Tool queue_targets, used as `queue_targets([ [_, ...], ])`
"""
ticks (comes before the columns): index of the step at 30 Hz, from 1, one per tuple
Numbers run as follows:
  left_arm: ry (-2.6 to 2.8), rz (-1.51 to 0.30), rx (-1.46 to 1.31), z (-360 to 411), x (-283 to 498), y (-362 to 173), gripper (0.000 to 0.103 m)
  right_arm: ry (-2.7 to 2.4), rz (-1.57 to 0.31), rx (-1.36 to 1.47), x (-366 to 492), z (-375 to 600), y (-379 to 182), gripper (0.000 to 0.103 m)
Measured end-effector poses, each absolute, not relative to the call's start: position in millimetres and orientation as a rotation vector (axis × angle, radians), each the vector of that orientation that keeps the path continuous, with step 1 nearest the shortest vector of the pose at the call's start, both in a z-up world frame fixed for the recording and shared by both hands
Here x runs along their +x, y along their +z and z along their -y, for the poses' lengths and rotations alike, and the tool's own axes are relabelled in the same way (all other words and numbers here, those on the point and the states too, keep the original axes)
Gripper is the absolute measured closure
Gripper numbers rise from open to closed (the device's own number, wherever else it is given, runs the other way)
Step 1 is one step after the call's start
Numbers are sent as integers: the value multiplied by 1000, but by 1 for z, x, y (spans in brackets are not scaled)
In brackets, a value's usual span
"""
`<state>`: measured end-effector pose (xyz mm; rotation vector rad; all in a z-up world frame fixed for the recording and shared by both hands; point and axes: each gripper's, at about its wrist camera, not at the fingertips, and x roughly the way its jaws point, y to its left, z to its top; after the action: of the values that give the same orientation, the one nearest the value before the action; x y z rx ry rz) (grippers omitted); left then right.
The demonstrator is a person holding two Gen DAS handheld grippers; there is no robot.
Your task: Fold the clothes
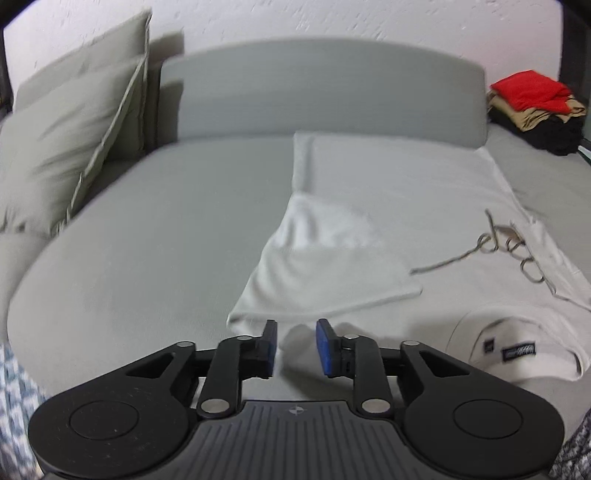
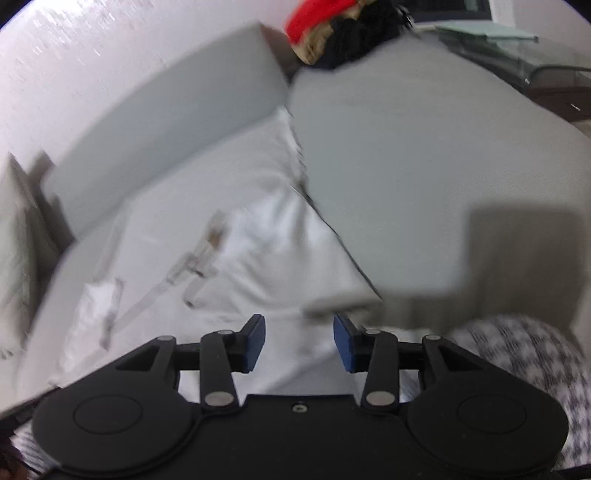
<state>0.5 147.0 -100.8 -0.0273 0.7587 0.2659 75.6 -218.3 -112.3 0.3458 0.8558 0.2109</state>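
A white T-shirt (image 1: 388,206) lies flat on the grey sofa seat (image 1: 147,229), its left sleeve folded inward and a grey line print on the chest. Its collar with a label (image 1: 517,349) points toward me at the lower right. My left gripper (image 1: 295,341) is open and empty, just above the near edge of the folded sleeve. In the blurred right wrist view the same shirt (image 2: 221,236) spreads across the seat. My right gripper (image 2: 299,339) is open and empty over the shirt's near right edge.
A pile of folded clothes, red on top of tan and black (image 1: 532,107), sits at the sofa's far right corner; it also shows in the right wrist view (image 2: 340,26). Grey cushions (image 1: 66,140) lean at the left. The sofa backrest (image 1: 325,88) runs behind.
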Motion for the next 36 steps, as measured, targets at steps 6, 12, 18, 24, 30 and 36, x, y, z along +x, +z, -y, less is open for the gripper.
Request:
queue_targets([
  [6, 215, -809, 3, -120, 43, -107, 63, 247, -860, 349, 115, 186, -122, 73],
  [12, 147, -868, 90, -95, 31, -122, 62, 277, -908, 213, 104, 164, -133, 72],
  [18, 122, -802, 222, -72, -31, -116, 64, 381, -982, 184, 43, 174, -127, 49],
  [24, 113, -781, 179, -67, -29, -108, 62, 388, -896, 216, 23, 178, -113, 78],
  [30, 82, -802, 140, -59, -26, -110, 62, 447, -928, 242, 42, 159, -122, 78],
  [36, 30, -830, 161, -54, -39, -110, 61, 471, -933, 249, 25, 164, -115, 76],
])
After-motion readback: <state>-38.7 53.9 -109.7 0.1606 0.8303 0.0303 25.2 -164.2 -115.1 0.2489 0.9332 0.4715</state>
